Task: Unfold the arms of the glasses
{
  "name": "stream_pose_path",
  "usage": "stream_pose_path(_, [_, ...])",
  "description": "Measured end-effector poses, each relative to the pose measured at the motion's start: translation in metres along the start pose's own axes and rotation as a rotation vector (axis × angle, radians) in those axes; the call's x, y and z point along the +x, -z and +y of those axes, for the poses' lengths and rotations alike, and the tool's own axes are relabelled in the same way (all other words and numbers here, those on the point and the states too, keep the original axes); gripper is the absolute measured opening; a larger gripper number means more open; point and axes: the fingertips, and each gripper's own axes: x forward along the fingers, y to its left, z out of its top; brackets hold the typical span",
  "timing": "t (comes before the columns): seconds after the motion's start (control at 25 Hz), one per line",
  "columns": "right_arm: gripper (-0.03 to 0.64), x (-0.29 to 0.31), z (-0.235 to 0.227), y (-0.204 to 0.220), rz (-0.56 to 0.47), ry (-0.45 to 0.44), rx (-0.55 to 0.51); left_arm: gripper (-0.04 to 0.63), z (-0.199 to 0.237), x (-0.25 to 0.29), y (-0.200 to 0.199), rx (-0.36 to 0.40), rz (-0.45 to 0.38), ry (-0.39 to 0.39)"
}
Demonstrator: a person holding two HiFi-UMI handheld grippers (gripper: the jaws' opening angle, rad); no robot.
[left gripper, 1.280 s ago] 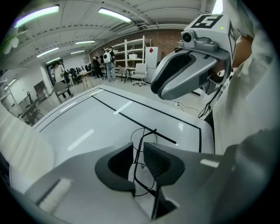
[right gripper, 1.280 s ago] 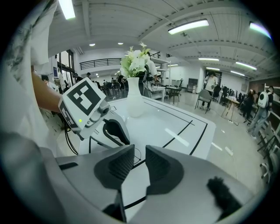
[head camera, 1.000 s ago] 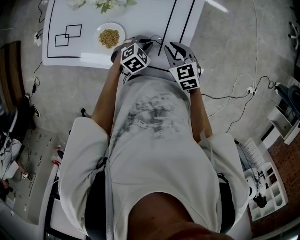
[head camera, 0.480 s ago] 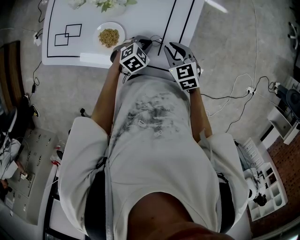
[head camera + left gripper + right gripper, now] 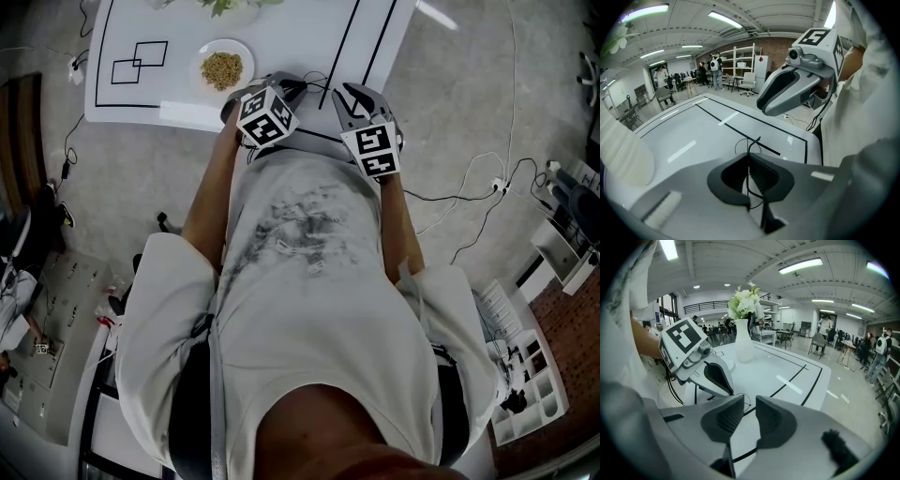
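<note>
Thin wire-framed glasses [image 5: 749, 146] hang just above the white table [image 5: 281, 37] near its front edge. My left gripper [image 5: 749, 159] is shut on the thin frame, which runs up between its ribbed pads, and one round lens rim shows beyond the tips. In the head view the left gripper [image 5: 291, 86] and right gripper [image 5: 349, 92] sit side by side over the table's near edge. In its own view the right gripper [image 5: 750, 404] stands open, with a gap between its pads and nothing in it. It points toward the left gripper [image 5: 723, 380] and the glasses wire [image 5: 746, 401].
A white plate of brownish grains [image 5: 221, 70] lies left of the grippers. A white vase of flowers [image 5: 743, 345] stands at the table's far side. Black lines [image 5: 342, 42] and two overlapping square outlines [image 5: 139, 64] mark the tabletop. Cables trail on the floor [image 5: 469, 216].
</note>
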Motion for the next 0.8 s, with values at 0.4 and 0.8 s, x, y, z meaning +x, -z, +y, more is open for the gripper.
stream_pose_path(0.4, [0.070,0.022,-0.016,0.013,0.062,0.007,-0.090,0.015,-0.008,-0.003,0.004,0.023,-0.014,0.024])
stream_pose_path(0.8, [0.017,0.042,-0.001,0.004,0.042,-0.170,-0.124,0.017,-0.015,-0.002,0.003,0.056,-0.028,0.066])
